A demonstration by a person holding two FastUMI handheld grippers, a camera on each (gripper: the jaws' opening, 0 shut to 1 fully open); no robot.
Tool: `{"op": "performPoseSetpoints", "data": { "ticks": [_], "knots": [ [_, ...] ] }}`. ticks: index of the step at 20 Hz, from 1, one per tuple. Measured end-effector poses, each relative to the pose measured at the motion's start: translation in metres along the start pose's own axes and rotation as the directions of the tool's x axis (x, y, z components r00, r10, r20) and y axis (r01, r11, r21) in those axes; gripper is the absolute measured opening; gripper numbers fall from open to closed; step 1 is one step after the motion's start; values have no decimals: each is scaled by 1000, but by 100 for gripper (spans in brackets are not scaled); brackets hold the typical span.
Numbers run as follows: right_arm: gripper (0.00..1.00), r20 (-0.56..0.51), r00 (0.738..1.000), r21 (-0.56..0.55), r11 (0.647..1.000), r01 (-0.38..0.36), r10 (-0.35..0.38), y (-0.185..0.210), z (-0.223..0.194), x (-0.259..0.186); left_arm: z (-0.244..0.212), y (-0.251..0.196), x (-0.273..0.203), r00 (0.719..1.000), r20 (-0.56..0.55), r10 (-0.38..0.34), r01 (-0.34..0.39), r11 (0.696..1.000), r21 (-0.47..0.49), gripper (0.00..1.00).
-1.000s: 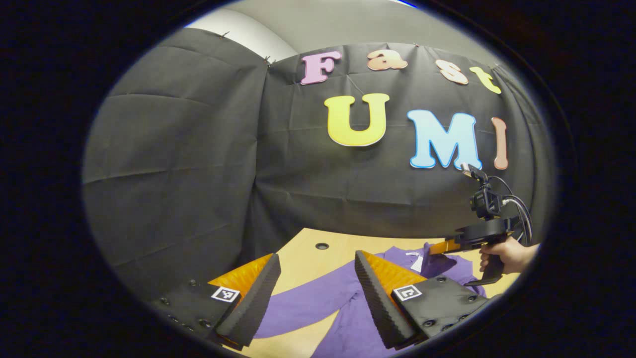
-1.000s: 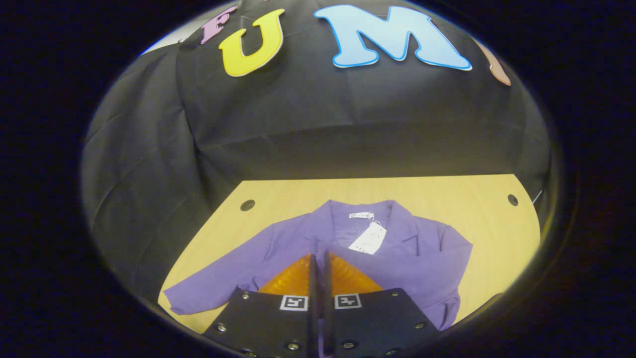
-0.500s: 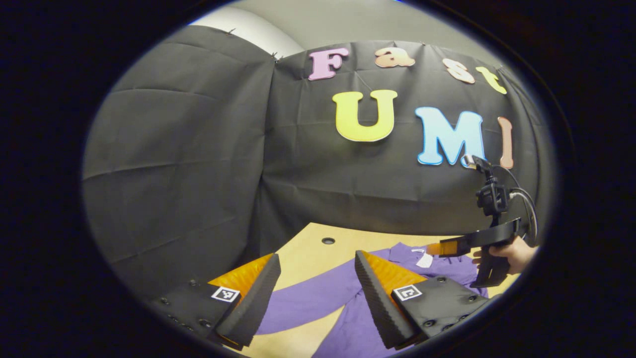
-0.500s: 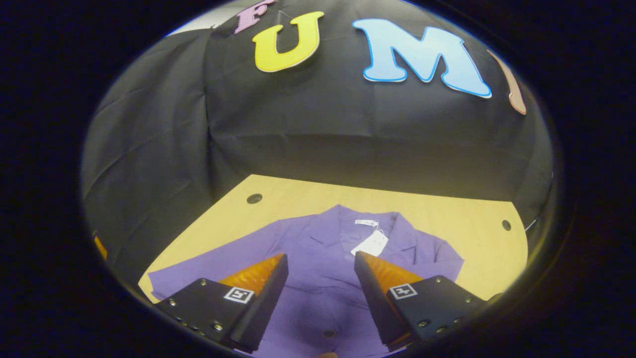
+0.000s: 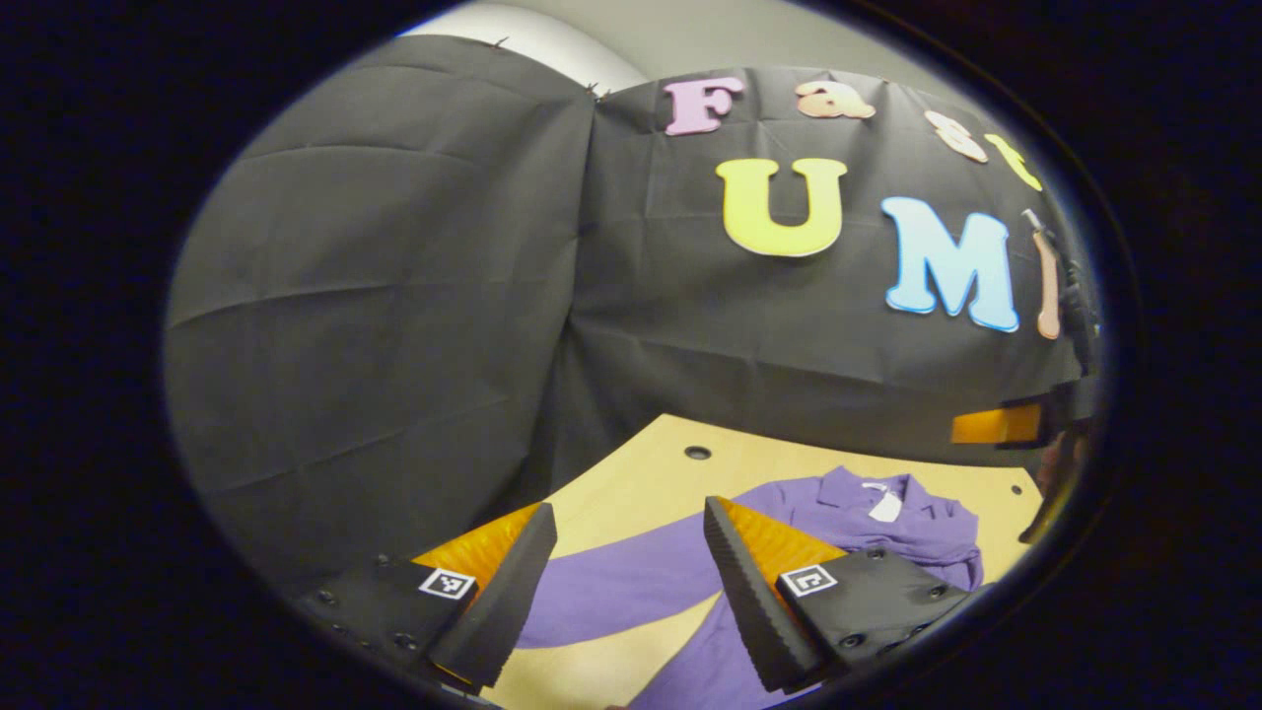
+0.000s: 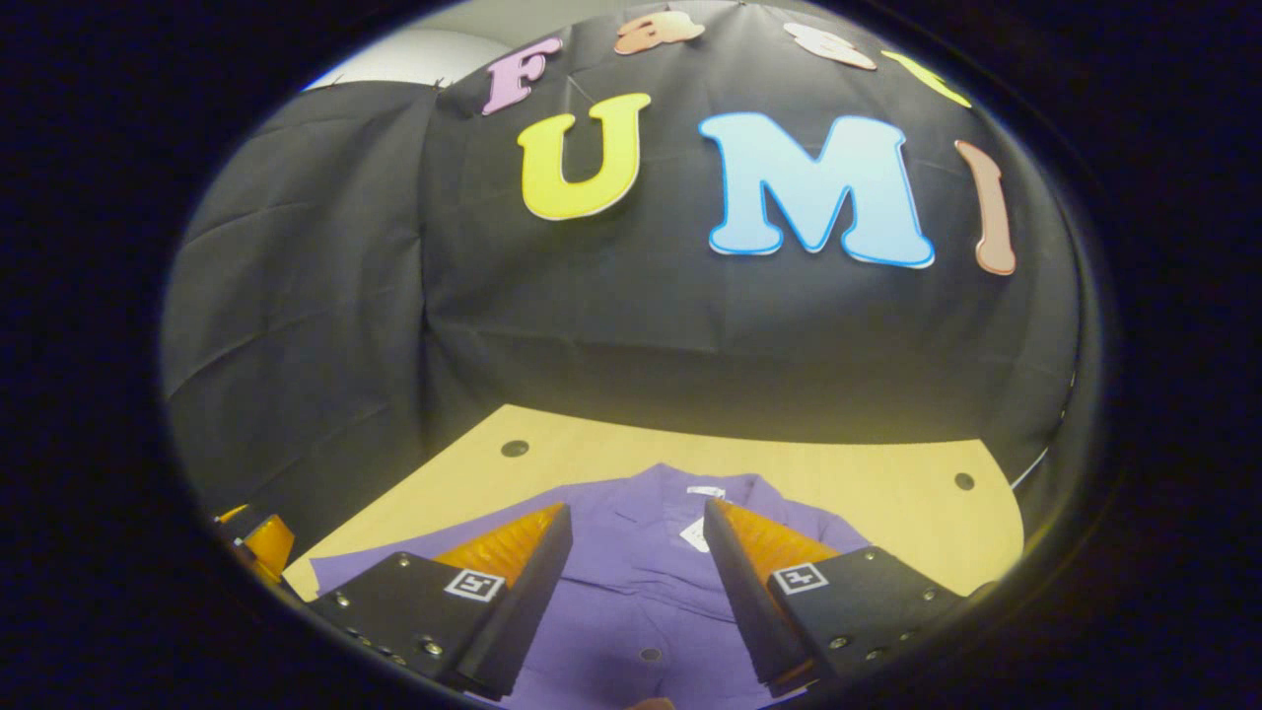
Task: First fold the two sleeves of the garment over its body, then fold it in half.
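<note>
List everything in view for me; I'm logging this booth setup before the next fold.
garment: one, purple, spread on the table, collar toward the wall
left sleeve: one, purple, stretched out over the table, not folded in
tag: one, white, at the collar
table: one, light wood, under the garment
table holes: two seen in the right gripper view, dark, near the far corners
wall cloth: black, behind the table
left tool: one, open, above the left sleeve
right tool: one, open, above the garment's body
</note>
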State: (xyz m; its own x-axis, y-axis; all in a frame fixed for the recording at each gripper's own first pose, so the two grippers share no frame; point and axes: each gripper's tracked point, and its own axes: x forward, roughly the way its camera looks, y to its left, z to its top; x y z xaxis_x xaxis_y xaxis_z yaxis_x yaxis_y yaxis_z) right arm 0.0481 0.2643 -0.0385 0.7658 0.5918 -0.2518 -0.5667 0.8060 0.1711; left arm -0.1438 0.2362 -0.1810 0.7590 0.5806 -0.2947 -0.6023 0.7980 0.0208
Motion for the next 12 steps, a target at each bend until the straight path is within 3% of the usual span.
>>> {"op": "performPoseSetpoints", "data": {
  "ticks": [7, 11, 12],
  "knots": [
    [83, 106, 992, -67, 994, 82, -74, -12, 18, -56, -42, 57, 27, 986, -94, 137, -140, 990, -27, 94],
    [83, 140, 986, -114, 988, 109, -92, -14, 23, -76, -79, 100, 39, 950, -199, 241, -257, 965, -58, 94],
    [79, 138, 986, -118, 987, 110, -94, -14, 21, -78, -88, 110, 41, 936, -224, 271, -288, 956, -48, 97]
  ]
}}
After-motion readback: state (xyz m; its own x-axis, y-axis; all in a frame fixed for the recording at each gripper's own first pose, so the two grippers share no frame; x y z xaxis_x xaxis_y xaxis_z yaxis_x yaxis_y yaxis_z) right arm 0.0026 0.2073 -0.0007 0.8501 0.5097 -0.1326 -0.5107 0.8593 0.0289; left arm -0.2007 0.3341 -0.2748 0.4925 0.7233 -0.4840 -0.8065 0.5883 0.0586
